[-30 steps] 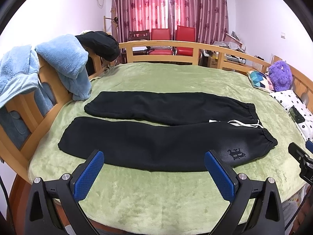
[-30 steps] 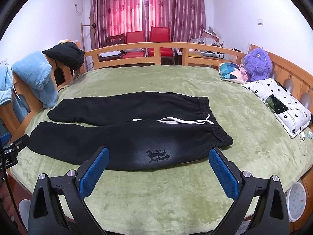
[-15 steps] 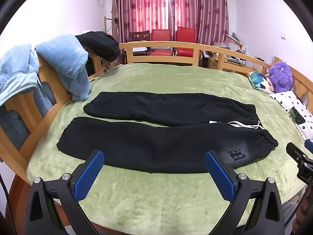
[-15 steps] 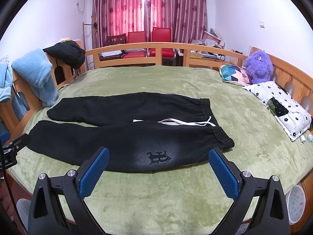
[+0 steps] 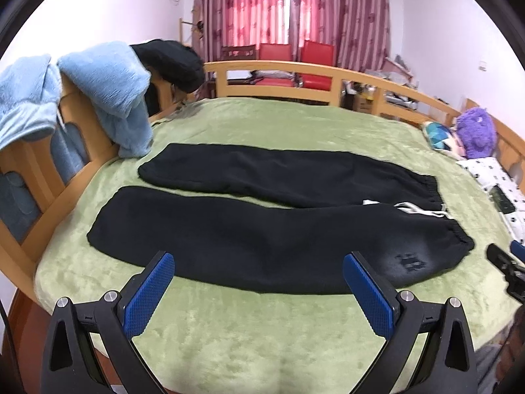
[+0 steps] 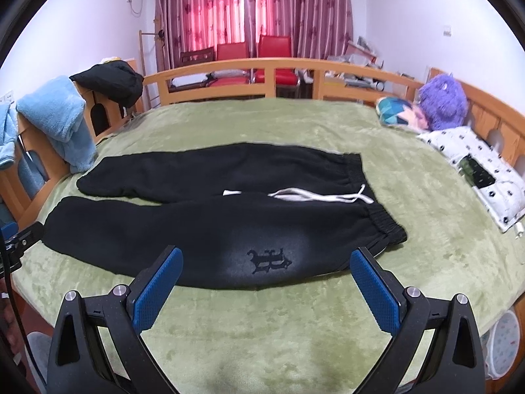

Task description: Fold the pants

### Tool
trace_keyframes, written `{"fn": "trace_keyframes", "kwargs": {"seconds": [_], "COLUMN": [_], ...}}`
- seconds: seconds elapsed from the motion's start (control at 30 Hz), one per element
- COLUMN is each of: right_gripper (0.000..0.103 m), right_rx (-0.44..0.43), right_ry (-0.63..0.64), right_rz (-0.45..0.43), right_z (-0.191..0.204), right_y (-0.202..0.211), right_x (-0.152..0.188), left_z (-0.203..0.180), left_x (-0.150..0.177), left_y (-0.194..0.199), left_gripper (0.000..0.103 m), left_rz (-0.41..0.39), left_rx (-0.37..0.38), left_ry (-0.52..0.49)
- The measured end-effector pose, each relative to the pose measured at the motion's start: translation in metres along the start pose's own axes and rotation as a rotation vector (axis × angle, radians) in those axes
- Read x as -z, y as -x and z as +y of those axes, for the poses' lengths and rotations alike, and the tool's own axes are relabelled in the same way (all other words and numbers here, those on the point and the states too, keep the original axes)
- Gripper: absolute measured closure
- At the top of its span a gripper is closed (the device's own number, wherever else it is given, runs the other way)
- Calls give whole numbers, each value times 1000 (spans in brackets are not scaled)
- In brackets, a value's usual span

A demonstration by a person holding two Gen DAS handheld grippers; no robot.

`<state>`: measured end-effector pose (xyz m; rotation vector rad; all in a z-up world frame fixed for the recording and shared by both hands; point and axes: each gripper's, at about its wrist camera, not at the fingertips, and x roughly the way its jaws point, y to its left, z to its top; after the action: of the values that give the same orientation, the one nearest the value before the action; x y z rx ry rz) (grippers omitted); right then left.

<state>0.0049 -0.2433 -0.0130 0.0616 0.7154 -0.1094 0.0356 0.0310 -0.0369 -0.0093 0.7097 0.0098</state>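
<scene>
Black sweatpants lie flat across the green bed, both legs spread side by side, cuffs to the left, waistband with white drawstring to the right. A dark logo marks the near leg. My left gripper hovers open above the near edge of the bed, in front of the near leg, holding nothing. My right gripper is open too, just in front of the logo, with empty blue pads. Each gripper's tip shows at the other view's edge.
A green blanket covers the bed inside a wooden rail. Blue towels and a black garment hang on the left rail. A purple plush toy, a patterned cushion and a white pillow sit at the right.
Both views have tilted and shifted only slightly; the pants lie as before and both grippers stay open.
</scene>
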Motion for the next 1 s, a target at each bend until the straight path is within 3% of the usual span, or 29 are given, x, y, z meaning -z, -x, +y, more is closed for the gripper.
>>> {"fn": "trace_keyframes", "kwargs": {"seconds": [0.17, 0.43, 0.53, 0.77, 0.87, 1.0], "right_gripper": [9, 31, 34, 42, 42, 42], "right_rx": [-2, 43, 70, 40, 46, -40], "right_ry": [-1, -79, -105, -204, -194, -274], "right_rz": [49, 182, 231, 279, 283, 298], "right_z": [-11, -53, -68, -87, -81, -79], "right_y": [-35, -109, -134, -159, -167, -181], "right_x": [13, 48, 60, 73, 75, 79], "left_z": [24, 79, 97, 124, 132, 137], "left_x": [11, 31, 36, 42, 44, 51], "left_y": [-40, -97, -118, -155, -168, -190], "left_gripper": [0, 8, 8, 18, 29, 39], "left_rz": [74, 147, 162, 175, 166, 227], "left_rx": [-54, -159, -195, -180, -133, -84], "left_ry": [26, 103, 147, 250, 316, 392]}}
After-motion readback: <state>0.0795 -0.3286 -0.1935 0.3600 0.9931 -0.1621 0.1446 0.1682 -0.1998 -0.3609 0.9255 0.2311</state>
